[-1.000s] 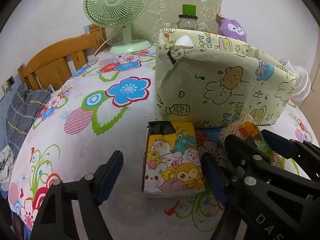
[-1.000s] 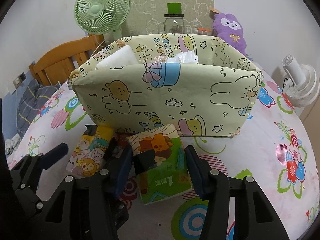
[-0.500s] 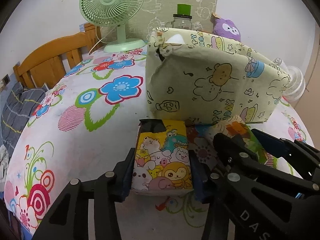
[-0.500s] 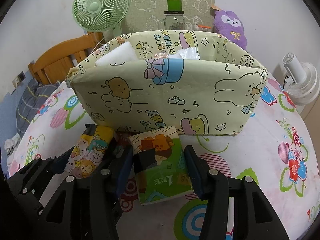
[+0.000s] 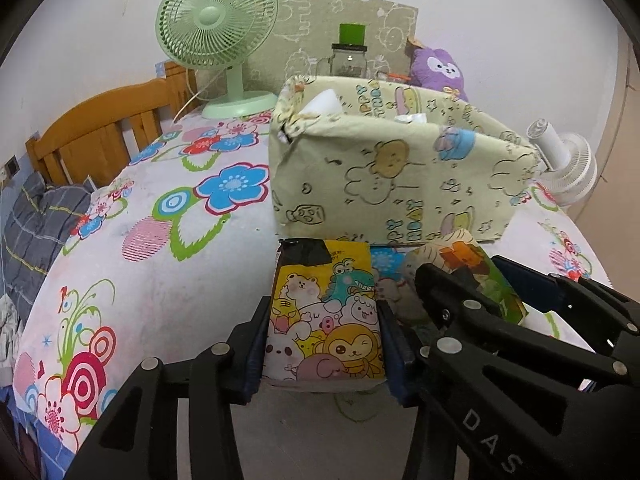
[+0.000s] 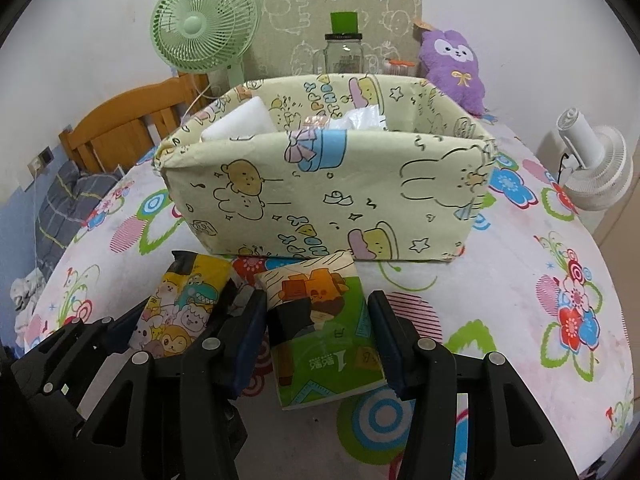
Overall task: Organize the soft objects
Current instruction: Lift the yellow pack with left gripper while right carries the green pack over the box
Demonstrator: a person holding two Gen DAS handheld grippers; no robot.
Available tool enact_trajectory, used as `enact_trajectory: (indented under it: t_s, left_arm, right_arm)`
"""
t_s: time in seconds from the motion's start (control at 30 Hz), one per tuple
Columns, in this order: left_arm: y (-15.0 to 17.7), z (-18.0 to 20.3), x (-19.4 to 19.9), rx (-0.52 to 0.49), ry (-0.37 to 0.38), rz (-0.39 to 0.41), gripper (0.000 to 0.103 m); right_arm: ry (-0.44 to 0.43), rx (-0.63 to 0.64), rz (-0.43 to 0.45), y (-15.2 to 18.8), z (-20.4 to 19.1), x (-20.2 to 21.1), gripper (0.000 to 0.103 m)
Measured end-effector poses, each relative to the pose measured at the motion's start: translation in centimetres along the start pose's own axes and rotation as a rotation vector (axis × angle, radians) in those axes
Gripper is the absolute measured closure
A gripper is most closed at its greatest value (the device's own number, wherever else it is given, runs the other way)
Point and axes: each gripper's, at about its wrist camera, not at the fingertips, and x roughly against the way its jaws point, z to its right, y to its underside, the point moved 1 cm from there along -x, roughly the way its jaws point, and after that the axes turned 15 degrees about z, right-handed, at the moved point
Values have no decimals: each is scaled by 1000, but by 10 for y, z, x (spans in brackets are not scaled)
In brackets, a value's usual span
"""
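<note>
Squarely between left claw (image 5: 324, 344) pads: cartoon tissue pack (image 5: 326, 316), clamped.

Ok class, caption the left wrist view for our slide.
Left gripper clamps a cartoon tissue pack before the fabric bin.

The box (image 6: 320, 196) hides the base of the jar (image 6: 343, 54) and most of what lies inside it. In the left view, the right gripper (image 5: 476, 296) covers part of the green pack (image 5: 472, 264). The chair (image 5: 100, 128) is partly hidden by the counter (image 5: 180, 280).
</note>
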Motion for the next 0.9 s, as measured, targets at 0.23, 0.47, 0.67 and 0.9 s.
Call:
enact_trajectory:
  t_s: [0.23, 0.47, 0.67, 0.9]
  left_arm:
    - [-4, 7, 16, -8, 6, 31, 53]
    - [-12, 17, 35, -10, 9, 71, 53]
    - [-22, 25, 49, -15, 12, 105, 53]
    - [-34, 33, 65, -18, 17, 136, 53]
  right_arm:
    - [5, -11, 33, -4, 5, 18, 48]
    - [2, -18, 71, -11, 11, 37, 48]
    - [5, -21, 106, -20, 16, 55, 48]
    - [5, -26, 143, -31, 21, 76, 48]
